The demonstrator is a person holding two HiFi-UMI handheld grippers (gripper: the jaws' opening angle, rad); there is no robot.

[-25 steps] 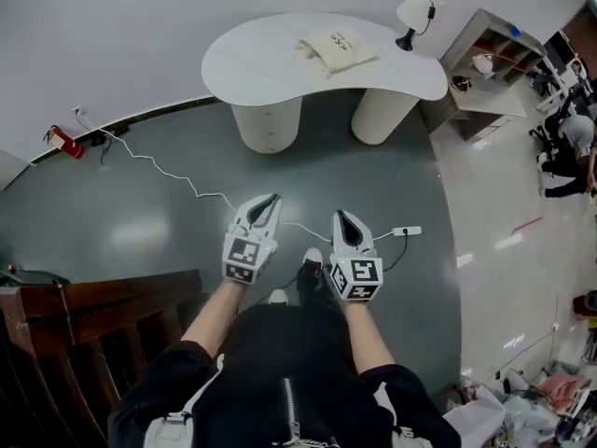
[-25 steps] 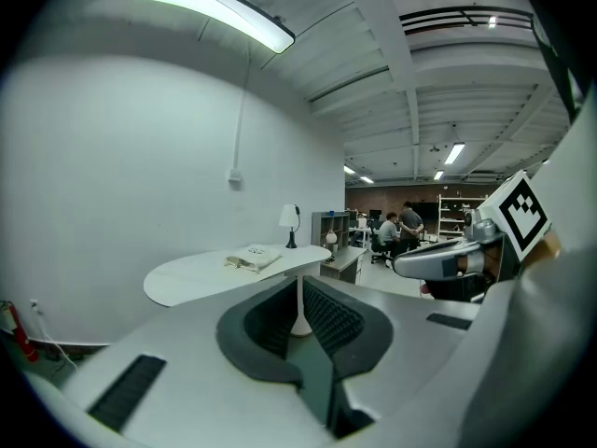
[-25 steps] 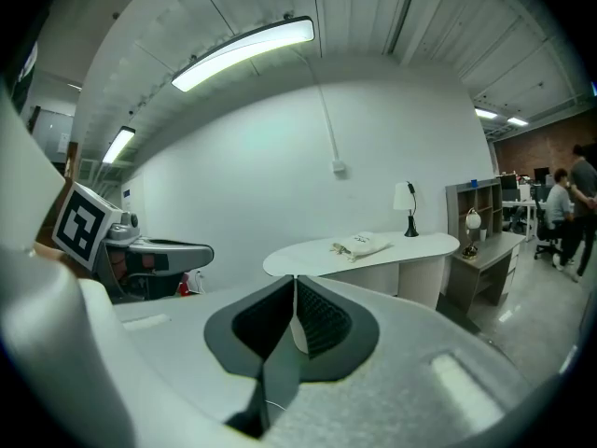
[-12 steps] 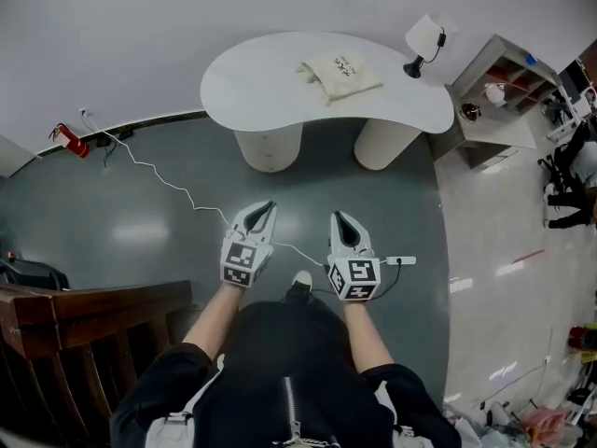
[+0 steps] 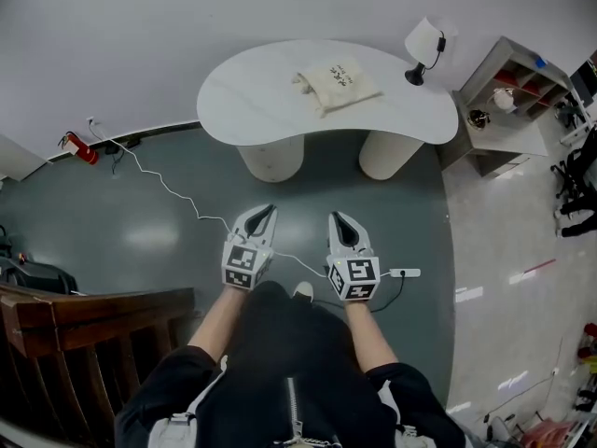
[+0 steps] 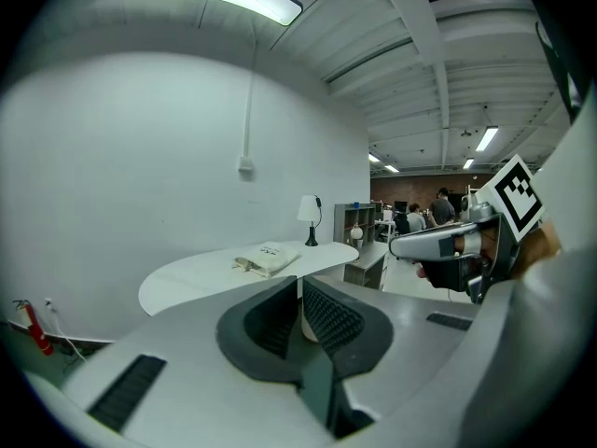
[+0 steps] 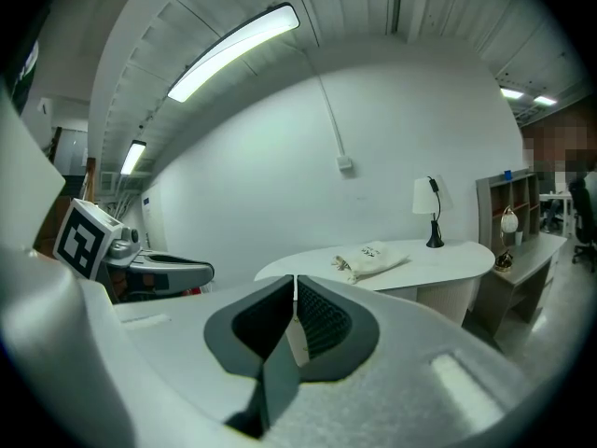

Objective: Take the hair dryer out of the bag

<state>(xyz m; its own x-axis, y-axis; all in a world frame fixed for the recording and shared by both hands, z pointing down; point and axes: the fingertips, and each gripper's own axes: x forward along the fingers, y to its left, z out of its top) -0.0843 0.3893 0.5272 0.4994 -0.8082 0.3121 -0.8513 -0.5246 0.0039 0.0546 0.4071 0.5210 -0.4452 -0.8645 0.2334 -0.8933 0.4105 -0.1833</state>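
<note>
A cream drawstring bag point(image 5: 338, 81) lies on a white kidney-shaped table point(image 5: 252, 91) well ahead of me; the hair dryer is not visible. The same bag point(image 6: 268, 258) shows small and far in the left gripper view, and the bag point(image 7: 370, 259) in the right gripper view too. My left gripper point(image 5: 268, 211) and right gripper point(image 5: 336, 218) are held side by side over the grey floor, both shut with nothing between the jaws, pointing toward the table and still far from it.
A white lamp point(image 5: 422, 46) stands at the table's right end. A shelf unit point(image 5: 508, 101) sits to the right. A white cable point(image 5: 168, 188) and power strip point(image 5: 404, 273) lie on the floor near my feet. A wooden railing point(image 5: 84, 325) is at lower left.
I have walked forward toward the table: table and bag sit lower and slightly larger in the head view. Both grippers kept their shut pose and moved along with me.
</note>
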